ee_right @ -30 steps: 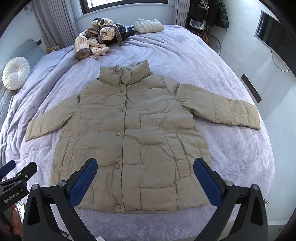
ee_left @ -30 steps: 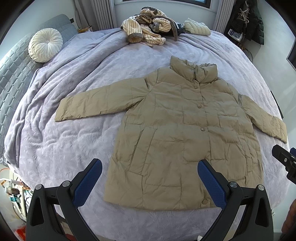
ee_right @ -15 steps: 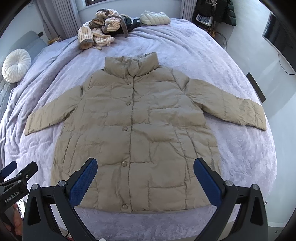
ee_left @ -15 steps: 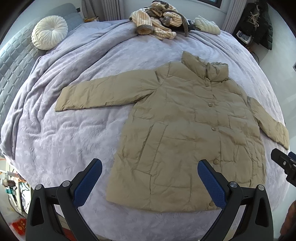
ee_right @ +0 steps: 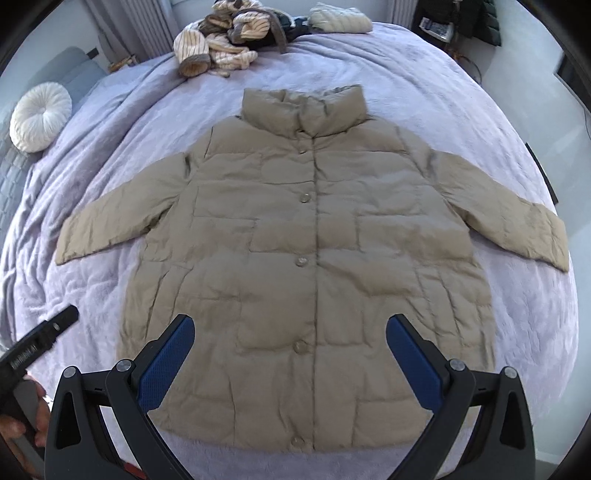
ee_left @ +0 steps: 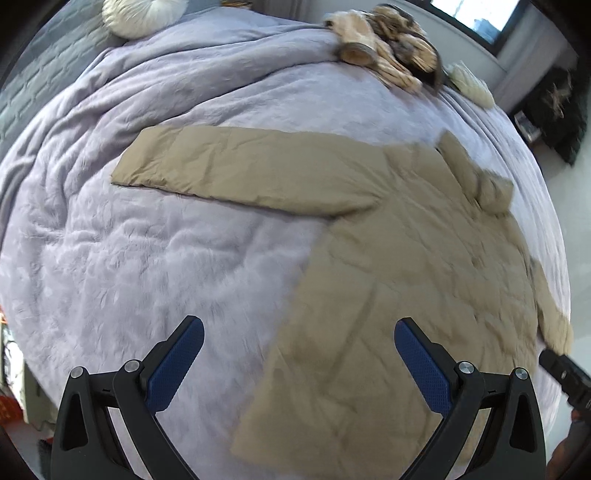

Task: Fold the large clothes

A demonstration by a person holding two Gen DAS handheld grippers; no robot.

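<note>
A tan puffer jacket (ee_right: 306,258) lies flat, front up and buttoned, on the lilac bed cover (ee_right: 461,122), both sleeves spread out. It also shows in the left wrist view (ee_left: 406,277), with its left sleeve (ee_left: 240,170) stretched across the bed. My left gripper (ee_left: 299,363) is open and empty, above the bed beside the jacket's left hem. My right gripper (ee_right: 290,360) is open and empty, above the jacket's lower front.
A pile of striped and dark clothes (ee_right: 229,40) and a folded cream garment (ee_right: 340,20) lie at the bed's far end. A round white cushion (ee_right: 38,116) rests by the grey headboard (ee_right: 11,173) on the left. Floor lies past the bed's right edge.
Both grippers have moved forward over the bed. The left one has swung left toward the jacket's left sleeve. The jacket has not moved.
</note>
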